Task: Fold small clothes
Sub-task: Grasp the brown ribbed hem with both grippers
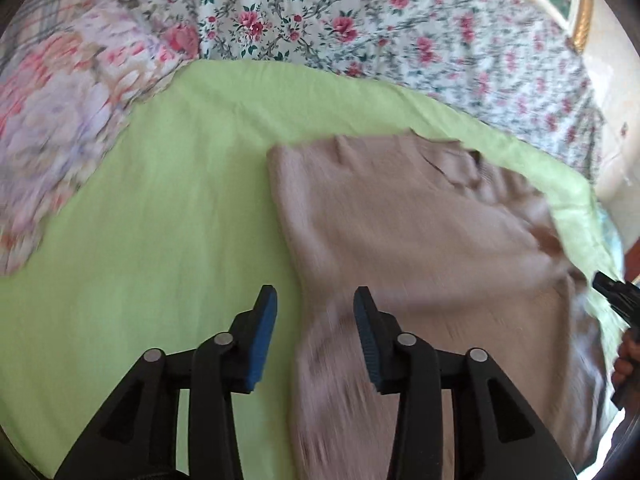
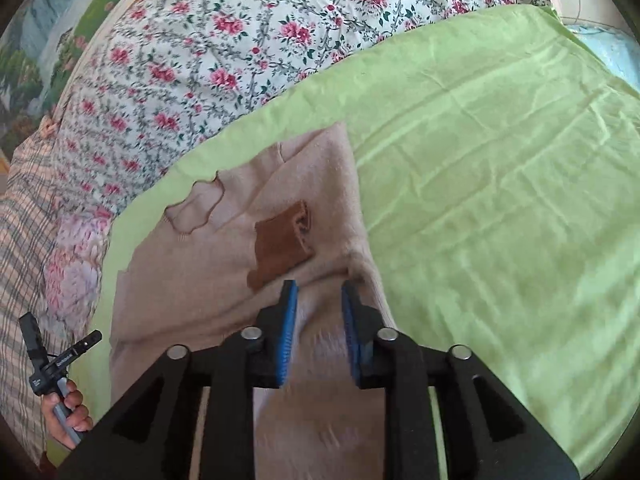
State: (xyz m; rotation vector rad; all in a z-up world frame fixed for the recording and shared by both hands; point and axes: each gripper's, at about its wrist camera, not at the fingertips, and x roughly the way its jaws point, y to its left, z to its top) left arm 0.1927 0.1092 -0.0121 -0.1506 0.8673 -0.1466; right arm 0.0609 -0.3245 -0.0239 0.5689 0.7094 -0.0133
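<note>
Two wrist views, close above the bed

From the left wrist we looked down past its fingers at the pink garment (image 1: 420,240) on the green sheet (image 1: 160,200); from the right wrist we faced the same garment (image 2: 240,260) and sheet (image 2: 500,200), both toward the floral quilt (image 1: 320,20).

You have one small pale pink knitted sweater (image 2: 224,264) lying flat on the lime-green sheet (image 2: 500,200), partly folded. A brown knitted patch (image 2: 280,246) shows near its middle, and a brown-trimmed scalloped collar (image 2: 196,208) lies at its far end.
</note>
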